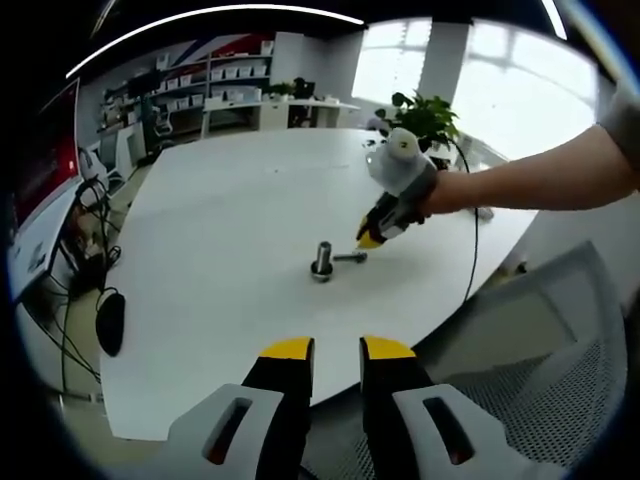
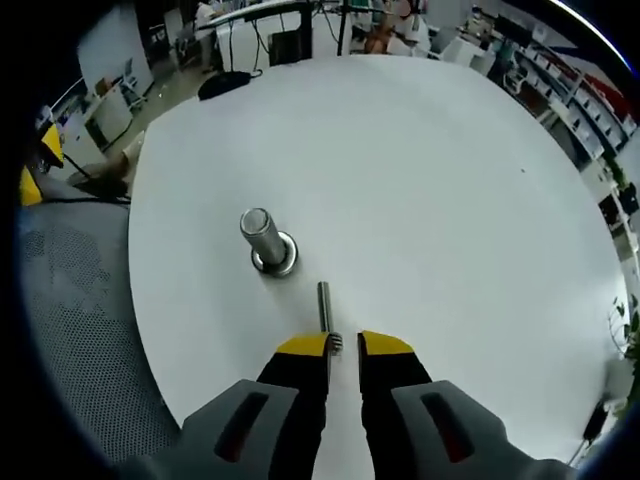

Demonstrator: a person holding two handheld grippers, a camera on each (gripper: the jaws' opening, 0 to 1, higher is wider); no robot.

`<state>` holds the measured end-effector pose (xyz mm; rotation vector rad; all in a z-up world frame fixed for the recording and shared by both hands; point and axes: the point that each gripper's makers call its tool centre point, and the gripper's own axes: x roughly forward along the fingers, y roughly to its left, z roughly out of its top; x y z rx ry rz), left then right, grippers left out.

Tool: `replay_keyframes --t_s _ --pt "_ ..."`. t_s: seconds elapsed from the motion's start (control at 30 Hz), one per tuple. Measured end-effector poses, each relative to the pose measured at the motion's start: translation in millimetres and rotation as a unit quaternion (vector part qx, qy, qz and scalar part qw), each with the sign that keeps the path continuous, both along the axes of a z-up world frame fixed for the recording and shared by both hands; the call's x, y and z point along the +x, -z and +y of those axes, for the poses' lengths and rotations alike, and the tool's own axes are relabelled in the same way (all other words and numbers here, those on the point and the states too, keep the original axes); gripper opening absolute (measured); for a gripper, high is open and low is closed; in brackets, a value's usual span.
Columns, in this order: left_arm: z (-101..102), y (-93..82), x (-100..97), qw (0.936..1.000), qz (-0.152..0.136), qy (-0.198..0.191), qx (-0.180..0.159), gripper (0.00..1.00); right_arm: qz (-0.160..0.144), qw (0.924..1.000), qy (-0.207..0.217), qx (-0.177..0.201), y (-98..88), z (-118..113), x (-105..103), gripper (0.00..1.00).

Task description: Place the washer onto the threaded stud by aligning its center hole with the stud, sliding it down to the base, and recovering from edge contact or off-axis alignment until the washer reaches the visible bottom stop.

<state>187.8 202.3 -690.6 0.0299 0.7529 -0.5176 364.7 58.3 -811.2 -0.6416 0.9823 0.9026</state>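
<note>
Right gripper view looked down on a white round table [image 2: 420, 200], and the landmark here was the threaded stud [image 2: 262, 234], standing upright on the tabletop with a washer [image 2: 277, 258] seated around its foot at the base. Just beside the stud, on the side toward the camera, a slim metal rod [image 2: 324, 304] lay flat on the table, apart from the stud's base. The right gripper [image 2: 344, 345] sat at the near end of that rod, its yellow-tipped jaws parted by a narrow gap, the rod's end touching or just inside the left jaw tip; whether the rod was truly gripped could not be told. Beyond the stud, at the table's far edge, a dark flat object [image 2: 225, 84] rested.

In the left gripper view the stud [image 1: 322, 260] stood near the middle of the same table [image 1: 220, 220], with the rod [image 1: 350, 257] lying beside it, pointing toward the right gripper [image 1: 369, 240], held by a person's hand [image 1: 432, 192]. The left gripper [image 1: 337, 348] hovered well apart from the stud, off the table's near edge, jaws slightly apart and holding nothing. A mesh chair [image 1: 540, 350] stood near the table on the stud's right, and a potted plant [image 1: 425, 113] stood beyond it.
</note>
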Motion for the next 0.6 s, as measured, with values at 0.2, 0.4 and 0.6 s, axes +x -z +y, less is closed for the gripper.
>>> replay_keyframes --t_s 0.2,0.4,0.6 --pt "0 0.6 -0.8 1.0 0.002 0.0 0.001 0.16 0.019 0.9998 -0.005 0.006 11.8 16 1 0.13" --pt "2 0.7 -0.4 1.0 0.002 -0.006 0.002 0.16 0.027 0.9994 -0.02 -0.002 21.2 25 3 0.12" --pt "3 1.3 -0.5 1.0 0.003 -0.008 0.003 0.16 0.036 0.9989 -0.028 -0.006 25.7 26 1 0.12"
